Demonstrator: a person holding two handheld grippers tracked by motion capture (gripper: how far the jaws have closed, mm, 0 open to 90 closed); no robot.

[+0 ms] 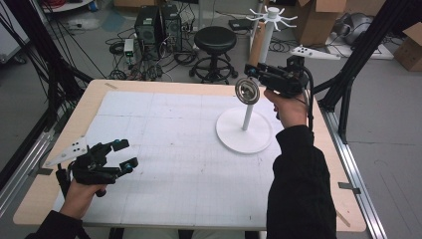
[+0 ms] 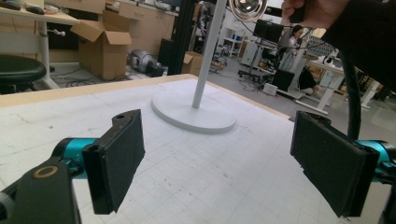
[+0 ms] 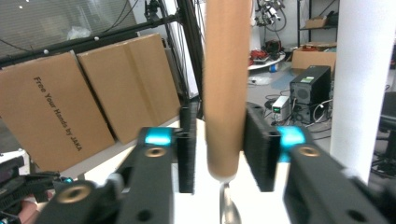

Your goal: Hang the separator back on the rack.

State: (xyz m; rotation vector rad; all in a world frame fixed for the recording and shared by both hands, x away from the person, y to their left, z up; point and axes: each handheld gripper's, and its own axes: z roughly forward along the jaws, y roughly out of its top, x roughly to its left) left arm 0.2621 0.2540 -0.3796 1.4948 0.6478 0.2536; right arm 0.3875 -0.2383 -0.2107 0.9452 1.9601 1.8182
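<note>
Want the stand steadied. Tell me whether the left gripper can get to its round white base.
Probably yes. The left gripper is open, and only bare mat lies between it and the base. The right gripper is higher up, around the wooden handle.

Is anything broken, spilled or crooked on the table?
Nothing is broken or spilled. One odd bit: the ladle stands upright in the air by the stand. Its handle is between the right tongs with a gap at one pad, so it looks loosely held. The left tongs are open and empty.
</note>
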